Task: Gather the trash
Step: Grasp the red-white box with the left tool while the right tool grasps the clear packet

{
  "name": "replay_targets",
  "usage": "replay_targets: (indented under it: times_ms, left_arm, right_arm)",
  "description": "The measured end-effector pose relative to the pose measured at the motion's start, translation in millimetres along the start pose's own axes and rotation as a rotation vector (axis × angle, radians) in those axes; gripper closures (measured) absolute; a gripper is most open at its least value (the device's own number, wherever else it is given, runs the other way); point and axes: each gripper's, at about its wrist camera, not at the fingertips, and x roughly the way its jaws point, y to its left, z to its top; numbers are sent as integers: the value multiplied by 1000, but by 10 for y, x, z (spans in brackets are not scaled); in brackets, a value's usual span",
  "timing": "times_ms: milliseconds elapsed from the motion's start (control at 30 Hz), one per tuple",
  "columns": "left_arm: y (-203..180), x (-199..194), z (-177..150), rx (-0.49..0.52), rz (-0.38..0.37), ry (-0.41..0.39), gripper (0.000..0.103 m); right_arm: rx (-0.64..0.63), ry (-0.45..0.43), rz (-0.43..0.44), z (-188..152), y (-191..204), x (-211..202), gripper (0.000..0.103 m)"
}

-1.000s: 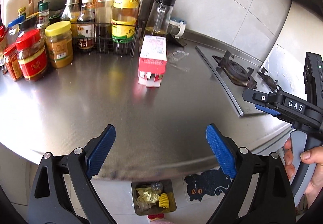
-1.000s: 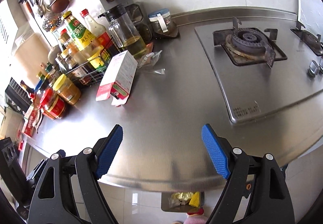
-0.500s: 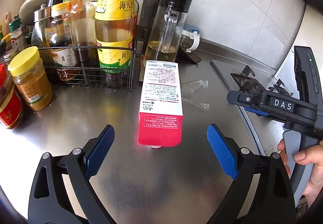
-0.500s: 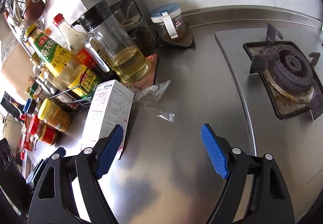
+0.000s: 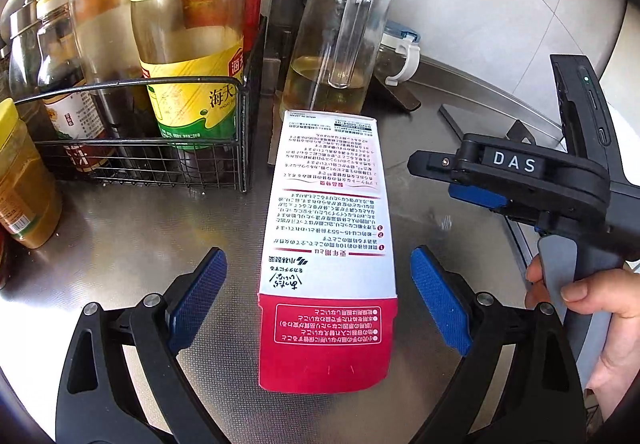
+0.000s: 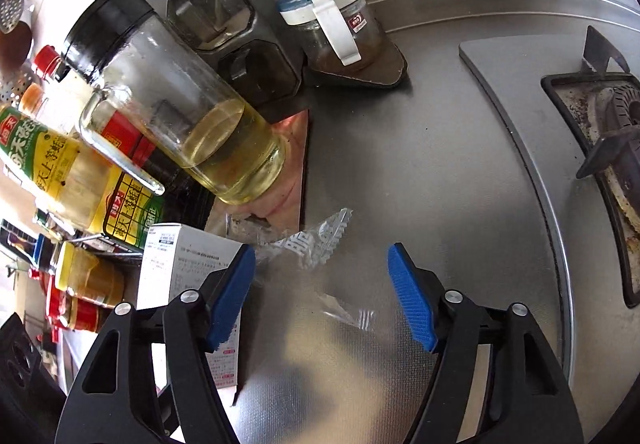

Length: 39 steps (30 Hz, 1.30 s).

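The left tool (image 5: 318, 298) is sitting spread around the red and white box (image 5: 328, 256) lying on the bench (image 5: 120, 244), the right tool (image 6: 322, 294) is closing, still not touching, over the clear wrapper (image 6: 308, 240), so nothing is picked up yet, and no bin is showing.

a carton (image 5: 328, 244) is lying on the worktop (image 5: 132, 240), a wire rack (image 5: 140, 148) sitting at its ten o'clock, an oil jug (image 5: 340, 32) at twelve, a wrapper (image 6: 312, 240) at two.
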Motion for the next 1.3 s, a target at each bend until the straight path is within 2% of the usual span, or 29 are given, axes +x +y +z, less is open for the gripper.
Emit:
replay_targets:
  times_ms: [33,67,133,233,267,333,367,600,633,767,800,833,900,1100,1300]
  left_arm:
    - [-4,19,4,1,-4,3,18]
    - [-6,37,2,3,-7,8,22]
    - [-5,66,-5,5,-15,17,29]
    - [-3,100,-5,3,-26,29,45]
    - [-2,89,-6,2,-27,25,46]
    - [-23,74,-8,9,-27,20,47]
    - [-30,56,-13,11,-30,20,48]
    - [-110,-158,-112,23,-21,-14,49]
    - [-123,-193,-129,25,-15,-20,49]
    - [-116,-326,-173,20,0,-29,49]
    - [-112,-345,-176,19,4,-31,49]
    - [-108,-357,-177,16,3,-31,49]
    - [-96,-382,-179,14,7,-34,49]
    - [-38,-454,-195,0,20,-46,49]
    - [65,-487,-174,-23,38,-54,49]
  right_arm:
    - [2,7,5,4,-2,24,45]
    - [-3,11,6,7,3,45,51]
    - [-24,16,4,2,27,75,71]
    - [-39,19,9,-19,48,84,81]
    - [-44,17,7,-26,53,76,85]
    - [-55,16,0,-34,50,76,99]
    - [-58,13,0,-50,47,55,101]
    - [-42,-11,14,-174,-15,-178,101]
    - [-27,2,32,-186,-23,-185,97]
    - [-13,-2,38,-200,44,-214,95]
    - [-17,-8,30,-194,78,-215,88]
    - [-14,-14,29,-201,105,-242,61]
    - [-3,-46,3,-193,120,-266,28]
    - [47,-9,-51,-69,37,-18,28]
    - [36,-21,-29,41,109,156,28]
